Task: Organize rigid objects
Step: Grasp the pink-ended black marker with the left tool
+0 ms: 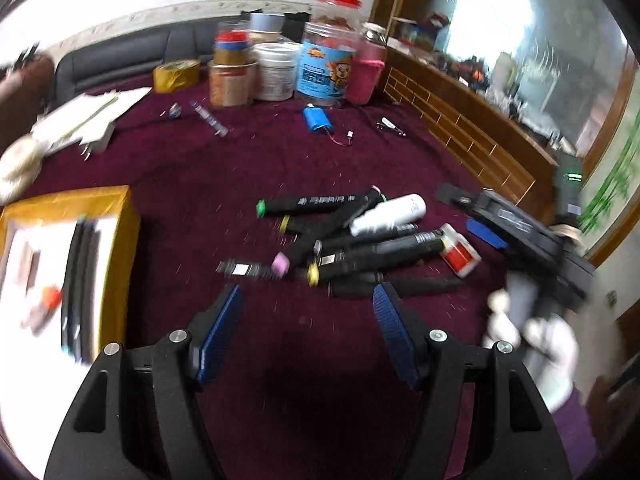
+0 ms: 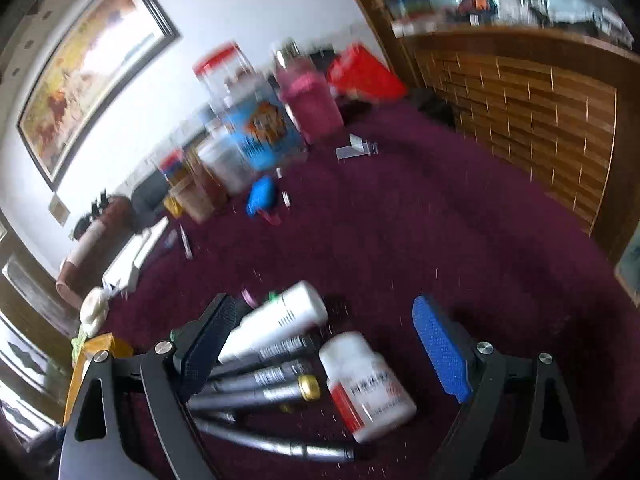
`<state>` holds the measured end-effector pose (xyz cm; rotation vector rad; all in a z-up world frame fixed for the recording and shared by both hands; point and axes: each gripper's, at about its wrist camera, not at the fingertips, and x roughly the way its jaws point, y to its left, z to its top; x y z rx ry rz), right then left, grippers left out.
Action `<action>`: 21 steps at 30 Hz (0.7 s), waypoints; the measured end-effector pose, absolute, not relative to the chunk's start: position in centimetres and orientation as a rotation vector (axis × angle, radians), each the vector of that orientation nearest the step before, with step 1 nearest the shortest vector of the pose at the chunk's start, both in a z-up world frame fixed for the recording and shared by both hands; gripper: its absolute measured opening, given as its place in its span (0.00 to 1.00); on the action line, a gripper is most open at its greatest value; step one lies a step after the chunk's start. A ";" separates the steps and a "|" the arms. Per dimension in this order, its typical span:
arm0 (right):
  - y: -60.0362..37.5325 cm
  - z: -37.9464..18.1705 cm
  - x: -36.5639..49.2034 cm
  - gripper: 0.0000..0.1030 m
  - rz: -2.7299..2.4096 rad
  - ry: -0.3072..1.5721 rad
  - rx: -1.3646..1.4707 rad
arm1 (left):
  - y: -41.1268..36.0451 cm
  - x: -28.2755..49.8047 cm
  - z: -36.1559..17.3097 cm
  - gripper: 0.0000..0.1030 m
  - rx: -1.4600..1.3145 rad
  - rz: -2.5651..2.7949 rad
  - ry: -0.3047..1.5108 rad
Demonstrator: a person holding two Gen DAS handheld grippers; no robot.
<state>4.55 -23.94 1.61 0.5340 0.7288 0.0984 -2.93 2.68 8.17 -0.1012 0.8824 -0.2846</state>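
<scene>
A maroon cloth (image 1: 248,168) is seen under black markers (image 1: 320,204), a white bottle (image 1: 388,214) and a yellow box (image 1: 116,240).

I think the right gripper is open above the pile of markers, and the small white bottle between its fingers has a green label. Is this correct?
Not quite. The right gripper is open above the pile of markers, but the small white bottle between its fingers has a red label, not a green one. The right wrist view shows this clearly.
</scene>
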 end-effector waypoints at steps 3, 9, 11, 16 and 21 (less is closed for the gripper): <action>-23.8 1.9 3.8 0.84 0.115 0.708 0.511 | 0.0 0.2 7.2 0.64 -0.033 -0.291 0.890; -23.5 0.8 4.4 0.84 0.132 0.754 0.505 | -2.6 6.1 4.2 0.59 0.030 -0.266 0.940; -23.5 0.7 4.4 0.84 0.134 0.753 0.505 | -3.7 7.1 3.1 0.39 0.089 -0.266 0.965; -23.7 0.7 4.3 0.84 0.145 0.749 0.521 | -4.1 5.8 3.4 0.11 0.148 -0.249 0.933; -23.7 0.5 4.3 0.84 0.143 0.764 0.524 | -1.6 3.1 4.1 0.11 0.104 -0.262 0.944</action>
